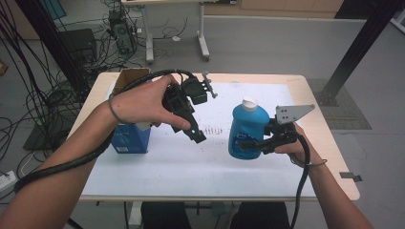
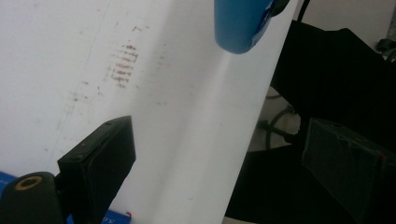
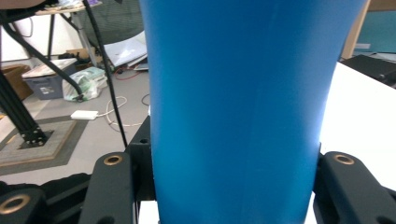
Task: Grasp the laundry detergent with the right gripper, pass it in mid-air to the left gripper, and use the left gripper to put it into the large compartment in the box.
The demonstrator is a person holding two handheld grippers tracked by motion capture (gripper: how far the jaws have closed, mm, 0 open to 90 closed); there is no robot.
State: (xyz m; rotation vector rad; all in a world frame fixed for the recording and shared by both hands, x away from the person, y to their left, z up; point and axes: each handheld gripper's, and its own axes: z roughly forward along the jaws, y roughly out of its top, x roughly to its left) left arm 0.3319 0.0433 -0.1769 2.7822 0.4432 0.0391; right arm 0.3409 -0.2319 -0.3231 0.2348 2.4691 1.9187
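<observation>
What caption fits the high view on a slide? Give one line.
Right gripper clamps an upright blue bottle with a white cap while the left gripper hovers open over the white table.

The bottle point(image 1: 247, 131) clamped in the right gripper point(image 1: 252, 143) is bright blue with a white cap point(image 1: 249, 103); the gripper itself is black, topped by a grey plate point(image 1: 292, 112); the left gripper point(image 1: 191, 125) is black too, with brass-coloured rings at its screw holes; just below it the bench point(image 1: 191, 167) has a white sheet flecked with rows of reddish-brown marks point(image 1: 215, 129) and a pale wood edge; beside the left gripper's hand sits a dark blue box point(image 1: 130, 139) with white lettering, its open flaps brown.
</observation>
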